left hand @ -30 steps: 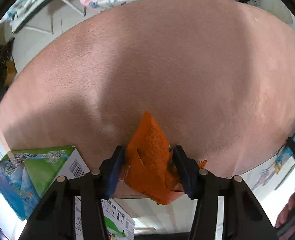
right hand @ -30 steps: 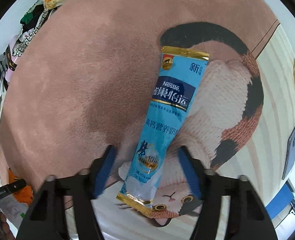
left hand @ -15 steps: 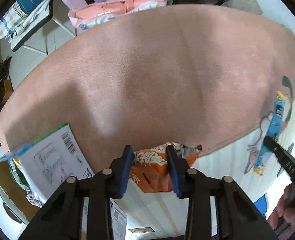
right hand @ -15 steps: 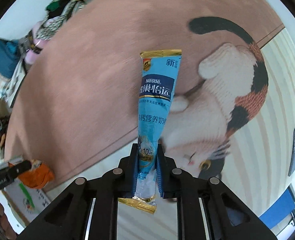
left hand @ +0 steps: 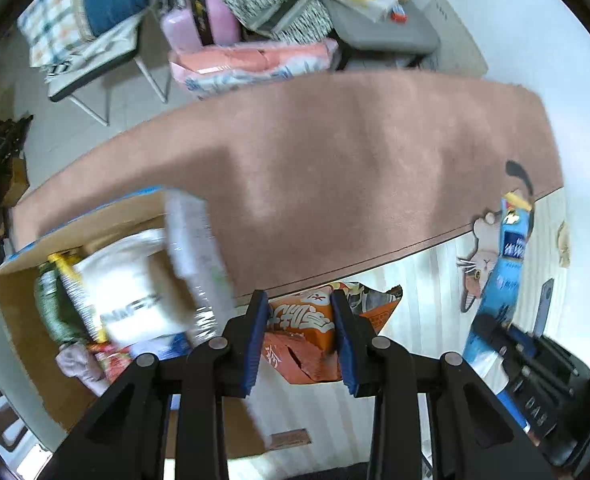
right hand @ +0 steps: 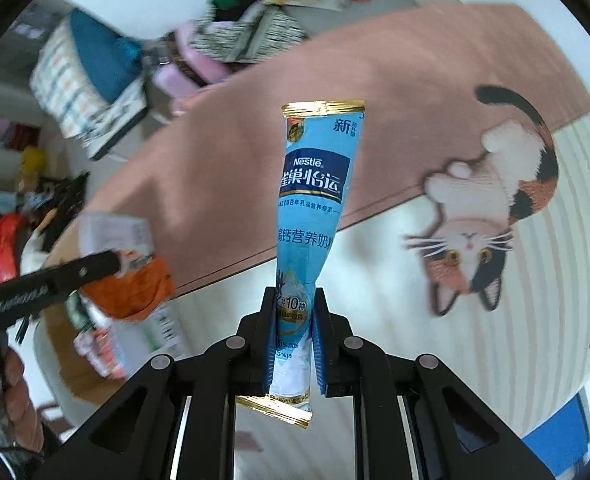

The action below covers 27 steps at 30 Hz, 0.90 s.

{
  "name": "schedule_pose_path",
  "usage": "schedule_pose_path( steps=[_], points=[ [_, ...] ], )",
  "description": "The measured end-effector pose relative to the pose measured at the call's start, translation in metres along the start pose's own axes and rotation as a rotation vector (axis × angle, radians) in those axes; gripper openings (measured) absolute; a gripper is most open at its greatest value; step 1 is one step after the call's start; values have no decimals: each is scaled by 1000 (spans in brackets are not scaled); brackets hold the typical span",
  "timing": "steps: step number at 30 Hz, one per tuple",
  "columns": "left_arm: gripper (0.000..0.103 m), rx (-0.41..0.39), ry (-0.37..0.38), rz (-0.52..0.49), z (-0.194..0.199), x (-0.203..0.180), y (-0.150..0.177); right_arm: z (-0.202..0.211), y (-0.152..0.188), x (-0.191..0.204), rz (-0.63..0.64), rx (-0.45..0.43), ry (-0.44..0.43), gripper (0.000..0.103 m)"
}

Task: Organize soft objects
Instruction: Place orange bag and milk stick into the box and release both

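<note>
Left gripper [left hand: 300,334]: points steeply downward, blue pads closed against an orange snack packet [left hand: 301,338], which hangs clear between them. Its black finger also shows at the left side of the right wrist view, with the orange packet at its tip. A hand [right hand: 17,392] grips the handle at the lower left margin of that view.

Right gripper [right hand: 295,334]: points steeply downward, jaws pinched on the lower part of a blue sachet [right hand: 315,216], whose gold-edged top extends away from the camera. Its black body shows at the lower right of the left wrist view, the sachet rising from it.
</note>
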State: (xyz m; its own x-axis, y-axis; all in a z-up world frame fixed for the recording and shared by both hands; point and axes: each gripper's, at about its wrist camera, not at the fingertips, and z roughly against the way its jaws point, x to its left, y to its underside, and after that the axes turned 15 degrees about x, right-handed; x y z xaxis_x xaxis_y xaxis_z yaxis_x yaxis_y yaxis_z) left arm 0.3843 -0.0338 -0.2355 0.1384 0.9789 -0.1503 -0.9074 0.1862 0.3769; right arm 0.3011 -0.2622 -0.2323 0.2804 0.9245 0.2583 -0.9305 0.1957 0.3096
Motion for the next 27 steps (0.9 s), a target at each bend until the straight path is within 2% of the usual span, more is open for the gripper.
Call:
schedule_pose_path(
  steps=[6,9,13,19,25,26,27],
  points=[
    [29,-63,-24,59,40,59,41,6,55,99,152,6,-53,16],
    [29,-63,-31,100,45,91,44,-10,70,146,204,32,-55,16],
    [29,-13,-3,141,33,128,33,-40,78,194,232,62,-48,16],
    [29,98,109,171,-3,150,7,-90,75,211,213,106,-28,16],
    [33,205,183,157,-34,152,-12,-114,68,210,215,128,9,18],
    [34,211,192,157,-36,153,-13,-118,67,209,214,132,20,22],
    [37,217,188,153,-38,153,-13,-120,67,209,213,140,23,34]
  ],
)
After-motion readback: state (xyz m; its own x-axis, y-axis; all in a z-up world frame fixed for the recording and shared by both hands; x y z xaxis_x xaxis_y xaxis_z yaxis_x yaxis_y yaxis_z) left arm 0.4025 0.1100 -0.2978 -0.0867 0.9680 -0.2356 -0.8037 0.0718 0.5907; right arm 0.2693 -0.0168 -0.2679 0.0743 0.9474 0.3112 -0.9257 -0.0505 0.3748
